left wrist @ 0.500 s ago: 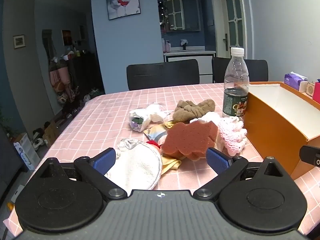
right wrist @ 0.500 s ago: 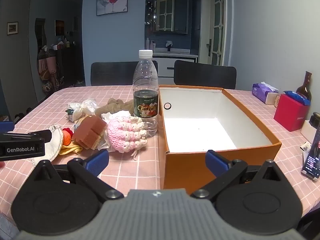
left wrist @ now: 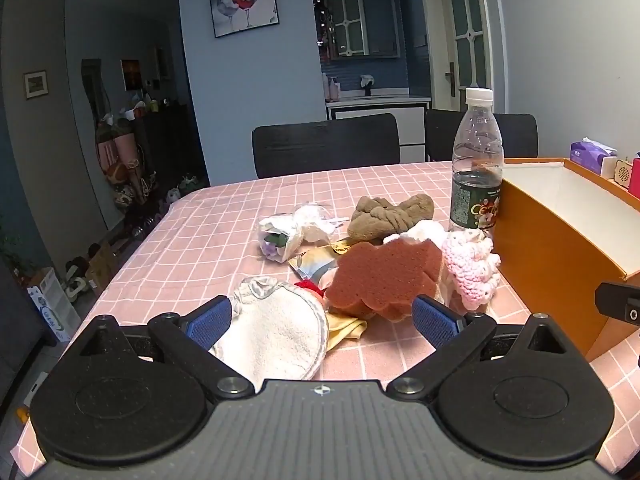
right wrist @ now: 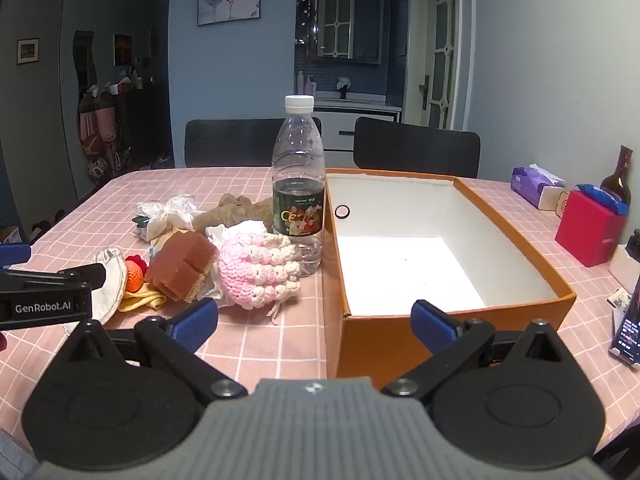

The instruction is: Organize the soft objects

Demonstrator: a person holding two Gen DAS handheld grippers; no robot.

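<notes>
Right wrist view: soft things lie heaped on a pink checked table, orange box beside them holds nothing yet.

By my reading nothing is sorted so far. Lower left, the left gripper pokes in; its jaws are hidden here, but its own camera shows the left gripper spread wide, holding nothing, low over a white towel pad. Centre left lies the pile: white towel pad, rust sponge, pink crocheted toy, brown cloth and white wrapped bundle farther back. A clear water bottle stands upright at centre, touching the toy and just beside the box wall, likely to tip during transfers. Right of centre, the orange box shows only its bare white floor. The right gripper at bottom centre is spread, holding nothing, facing the box's near corner. Far right stand a red box and tissue pack.
</notes>
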